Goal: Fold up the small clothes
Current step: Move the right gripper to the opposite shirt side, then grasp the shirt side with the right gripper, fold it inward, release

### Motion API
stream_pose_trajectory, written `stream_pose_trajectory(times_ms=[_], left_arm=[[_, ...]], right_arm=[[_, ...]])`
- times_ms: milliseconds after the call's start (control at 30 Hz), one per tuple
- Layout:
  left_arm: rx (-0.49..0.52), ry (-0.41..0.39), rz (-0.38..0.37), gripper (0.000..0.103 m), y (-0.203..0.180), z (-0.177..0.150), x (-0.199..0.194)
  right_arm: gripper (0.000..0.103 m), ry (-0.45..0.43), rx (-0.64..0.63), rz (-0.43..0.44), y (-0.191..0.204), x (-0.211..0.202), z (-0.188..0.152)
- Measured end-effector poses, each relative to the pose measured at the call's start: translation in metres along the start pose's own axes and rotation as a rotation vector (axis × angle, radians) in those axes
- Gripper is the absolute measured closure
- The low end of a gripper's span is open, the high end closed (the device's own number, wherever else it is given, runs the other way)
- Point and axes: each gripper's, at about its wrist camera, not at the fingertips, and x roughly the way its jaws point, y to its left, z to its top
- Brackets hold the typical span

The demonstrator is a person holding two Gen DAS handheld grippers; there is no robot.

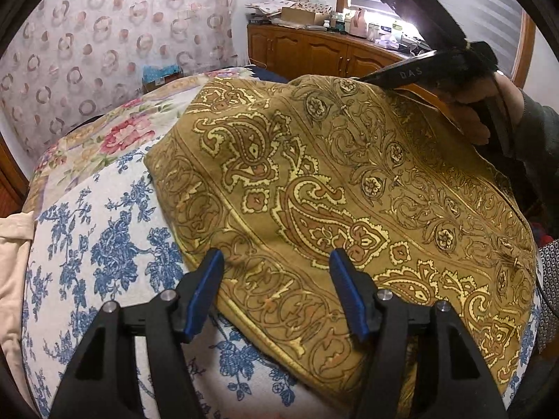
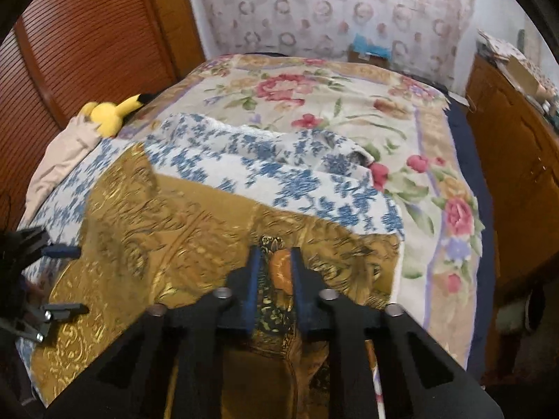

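my right claw (image 2: pixel 274 272) pinches the cloth's (image 1: pixel 314 181) edge at 6 o'clock; left claw (image 1: pixel 276 279) spread; folding barely begun.

Each tool was built of matte black plastic with open triangular cut-outs in its arms. The left tool (image 1: pixel 277 291) carried two flat blue pads (image 1: pixel 206 293) on its fingers, and four round silver screw heads (image 1: pixel 383 294) sat on the joints behind them. The right tool (image 2: pixel 274 289) had the same blue-faced fingers (image 2: pixel 253 289) and silver screws. In the left wrist view its black side bore pale lettering, and a dark grey sleeve (image 1: pixel 538 132) covered the person's arm behind it.
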Motion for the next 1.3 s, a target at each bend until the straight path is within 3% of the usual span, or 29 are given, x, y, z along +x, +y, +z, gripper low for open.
stream_pose_trajectory(times_ms=[67, 200, 300, 400, 500, 533, 567, 733, 1033, 1300], left_arm=[[0.001, -0.001, 0.001, 0.04, 0.001, 0.0, 0.0], [-0.009, -0.013, -0.002, 0.04, 0.0, -0.001, -0.004], [-0.035, -0.065, -0.019, 0.04, 0.004, -0.002, -0.021], [-0.073, -0.103, -0.022, 0.04, 0.011, 0.001, -0.04], [-0.094, -0.099, -0.019, 0.04, 0.016, -0.001, -0.047], [-0.095, -0.092, -0.008, 0.04, 0.016, -0.004, -0.048], [-0.097, -0.087, -0.002, 0.04, 0.017, -0.007, -0.049], [-0.124, -0.072, -0.01, 0.04, 0.012, -0.022, -0.058], [-0.103, -0.062, -0.025, 0.04, -0.026, -0.05, -0.077], [-0.138, -0.043, -0.048, 0.04, -0.052, -0.085, -0.092]], right_arm=[[0.099, -0.01, -0.026, -0.017, 0.007, -0.004, -0.001], [0.1, -0.151, -0.013, -0.095, 0.01, -0.035, 0.0], [0.1, -0.258, 0.053, -0.197, 0.0, -0.061, 0.004], [0.1, -0.27, 0.095, -0.313, -0.01, -0.065, 0.006], [0.09, -0.168, 0.116, -0.276, -0.021, -0.044, 0.008], [0.08, -0.13, 0.123, -0.28, -0.024, -0.037, 0.007], [0.074, -0.127, 0.128, -0.286, -0.025, -0.037, 0.005], [0.062, -0.154, 0.137, -0.246, -0.02, -0.057, -0.015], [0.057, -0.132, 0.182, -0.164, 0.006, -0.108, -0.111], [0.057, -0.12, 0.196, -0.166, 0.039, -0.13, -0.18]])
